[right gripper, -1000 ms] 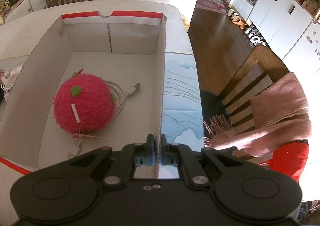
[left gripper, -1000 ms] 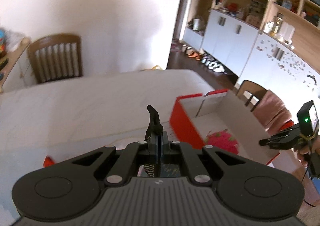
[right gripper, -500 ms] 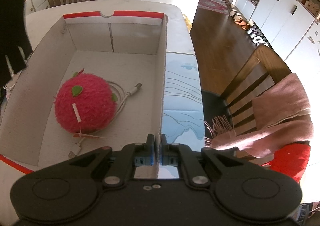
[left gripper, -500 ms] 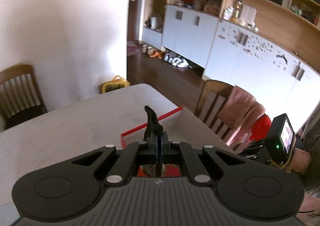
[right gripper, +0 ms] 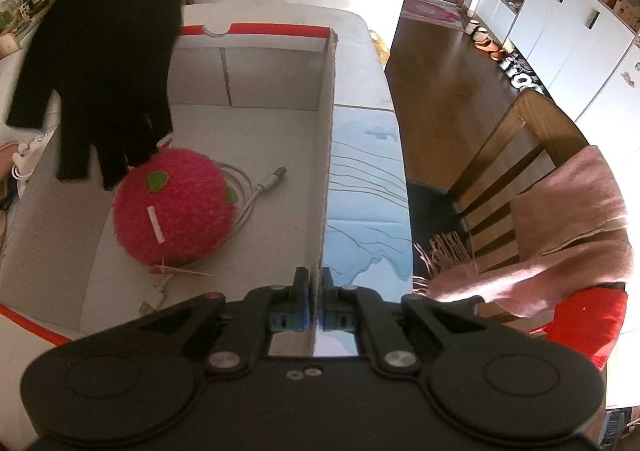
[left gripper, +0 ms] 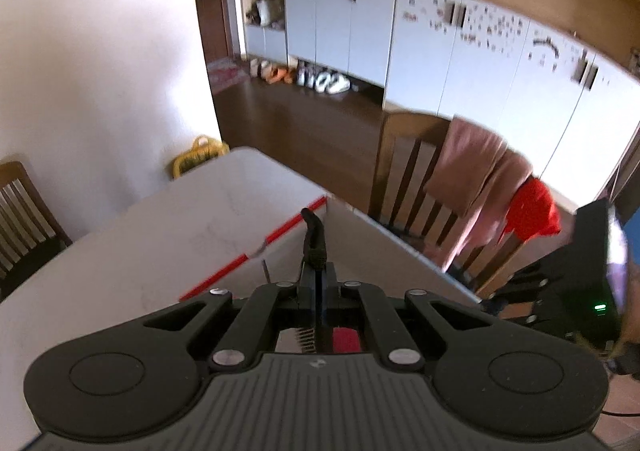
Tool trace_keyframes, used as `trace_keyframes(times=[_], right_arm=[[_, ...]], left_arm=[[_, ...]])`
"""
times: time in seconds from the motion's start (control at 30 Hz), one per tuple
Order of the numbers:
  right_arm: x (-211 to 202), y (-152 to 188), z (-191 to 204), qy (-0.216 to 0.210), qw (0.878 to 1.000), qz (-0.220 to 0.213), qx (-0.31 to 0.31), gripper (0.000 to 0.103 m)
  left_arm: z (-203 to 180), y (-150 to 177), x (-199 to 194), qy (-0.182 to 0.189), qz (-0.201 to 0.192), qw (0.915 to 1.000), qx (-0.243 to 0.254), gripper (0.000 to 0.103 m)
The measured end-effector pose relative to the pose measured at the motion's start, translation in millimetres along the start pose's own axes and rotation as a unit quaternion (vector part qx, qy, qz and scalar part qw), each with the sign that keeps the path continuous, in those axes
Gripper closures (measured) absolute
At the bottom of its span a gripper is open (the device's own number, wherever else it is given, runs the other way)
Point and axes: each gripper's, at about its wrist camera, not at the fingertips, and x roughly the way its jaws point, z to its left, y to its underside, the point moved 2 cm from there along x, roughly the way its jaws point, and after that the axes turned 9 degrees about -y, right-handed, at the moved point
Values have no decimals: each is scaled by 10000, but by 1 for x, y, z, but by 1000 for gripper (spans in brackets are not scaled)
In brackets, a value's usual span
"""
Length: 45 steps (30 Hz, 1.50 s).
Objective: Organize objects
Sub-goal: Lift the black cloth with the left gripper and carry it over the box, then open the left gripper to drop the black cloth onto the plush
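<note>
Black knit glove (right gripper: pixel 100 63): limp, hung upper left over cardboard box (right gripper: pixel 276 67), pinched in left gripper (left gripper: pixel 316 271). Fuzzy pink ball (right gripper: pixel 174 211), white cable (right gripper: pixel 256 187) inside. Right gripper (right gripper: pixel 316 291) clamped box wall.

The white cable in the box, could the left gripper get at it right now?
Probably not. The left gripper is shut on the black glove, which hangs over the box, and the pink plush ball sits on part of the white cable.
</note>
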Motion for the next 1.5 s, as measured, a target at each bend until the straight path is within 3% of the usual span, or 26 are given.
trace_keyframes(times=[0.7,1.17,1.27,1.33,1.4,1.5], right_arm=[[0,2,-3,-157,9999,-6,0,100],[2,1,-3,-142,9999,16,-15,100],[2,0,-3,-127,9999,33,-26,100],[3,0,-2,-117,9999,43,-33,100],[3,0,-2,-109,9999,52,-44,100],[3,-1,-1,-96,9999,68,-46,100]], left_arm=[[-24,41,101,-93,1272,9912,346,101],[-30,53,106,-58,1441,9889,362,95],[-28,54,102,-29,1432,9892,318,81],[-28,55,99,-42,1406,9896,287,47],[-28,55,91,-69,1274,9915,249,32],[-27,54,81,-15,1198,9926,211,32]])
